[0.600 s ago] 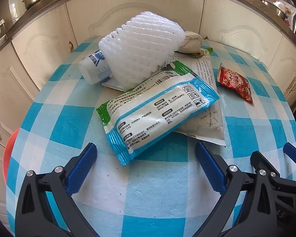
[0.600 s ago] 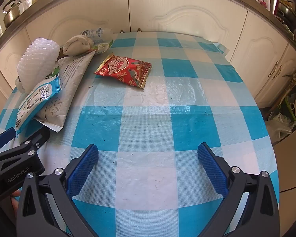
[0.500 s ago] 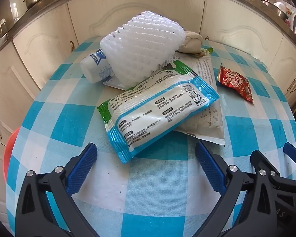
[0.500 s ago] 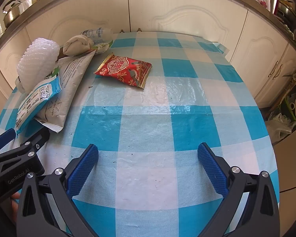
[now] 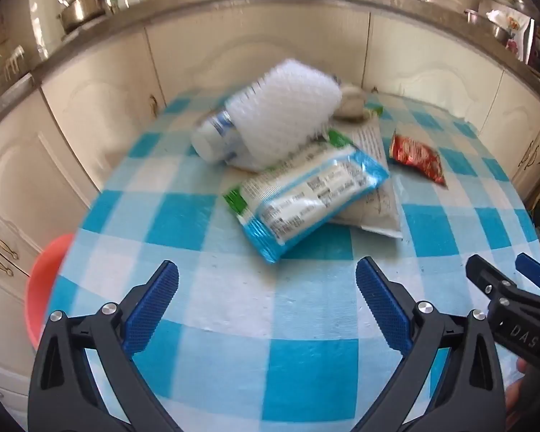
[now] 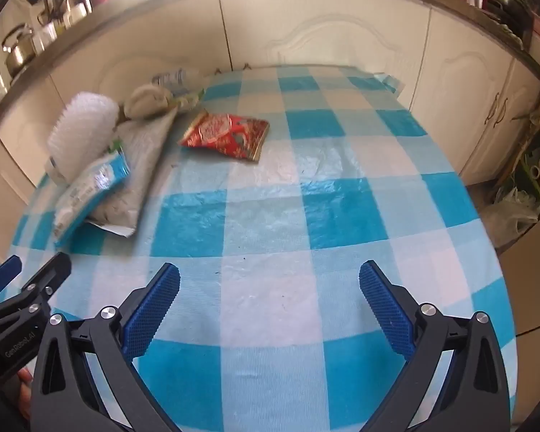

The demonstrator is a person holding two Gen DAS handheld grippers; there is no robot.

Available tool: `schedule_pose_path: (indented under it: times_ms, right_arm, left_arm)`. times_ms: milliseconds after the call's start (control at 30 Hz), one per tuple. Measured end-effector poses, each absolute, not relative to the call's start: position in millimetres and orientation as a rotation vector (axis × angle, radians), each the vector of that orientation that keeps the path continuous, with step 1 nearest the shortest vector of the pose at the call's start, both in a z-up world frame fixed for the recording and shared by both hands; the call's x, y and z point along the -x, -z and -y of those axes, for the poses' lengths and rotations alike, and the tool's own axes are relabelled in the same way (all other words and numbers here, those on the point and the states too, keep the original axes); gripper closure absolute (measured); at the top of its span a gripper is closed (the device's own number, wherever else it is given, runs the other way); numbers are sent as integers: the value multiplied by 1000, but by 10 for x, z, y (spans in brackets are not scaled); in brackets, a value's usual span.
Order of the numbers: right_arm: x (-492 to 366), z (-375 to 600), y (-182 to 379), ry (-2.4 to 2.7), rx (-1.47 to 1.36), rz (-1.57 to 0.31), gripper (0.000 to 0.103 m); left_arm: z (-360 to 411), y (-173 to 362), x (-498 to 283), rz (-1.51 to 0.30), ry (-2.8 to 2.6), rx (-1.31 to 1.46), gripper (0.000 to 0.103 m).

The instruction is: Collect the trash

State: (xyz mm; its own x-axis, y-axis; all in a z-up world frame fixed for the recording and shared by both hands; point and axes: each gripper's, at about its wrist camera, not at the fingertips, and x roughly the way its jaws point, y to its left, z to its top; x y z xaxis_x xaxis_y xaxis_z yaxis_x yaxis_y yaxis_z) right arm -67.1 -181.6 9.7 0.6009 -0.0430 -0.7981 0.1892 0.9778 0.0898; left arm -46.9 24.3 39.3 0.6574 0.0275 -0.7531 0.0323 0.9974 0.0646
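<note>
The trash lay heaped on the far left part of the blue-and-white checked tablecloth point(image 5: 306, 370): a blue-and-white wipes packet point(image 5: 306, 201) rested across a flat grey pouch point(image 5: 378, 198), with white foam netting point(image 5: 284, 115) and a white bottle point(image 5: 212, 140) behind. A red snack wrapper point(image 6: 226, 135) lay apart, to their right. The left gripper point(image 5: 266, 309) and right gripper point(image 6: 270, 309) hung above bare cloth, jaws wide, holding nothing.

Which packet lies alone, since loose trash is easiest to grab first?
The red snack packet: it lies flat on the tablecloth, apart from the stacked blue-edged packet and grey bag.
</note>
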Motion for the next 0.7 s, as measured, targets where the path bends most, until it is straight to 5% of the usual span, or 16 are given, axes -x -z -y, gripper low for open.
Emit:
schedule_pose_path:
  times_ms: [367,700]
  right_arm:
    - [1275,1696,-1531,147,-95,-575,4]
    - [1914,1456,-2467,105,-53,-323,4]
  left_arm:
    - [-701,-1783,947,-498,-76,-42,4]
    - [-823,-2352,1588,-283,-118,-28,4]
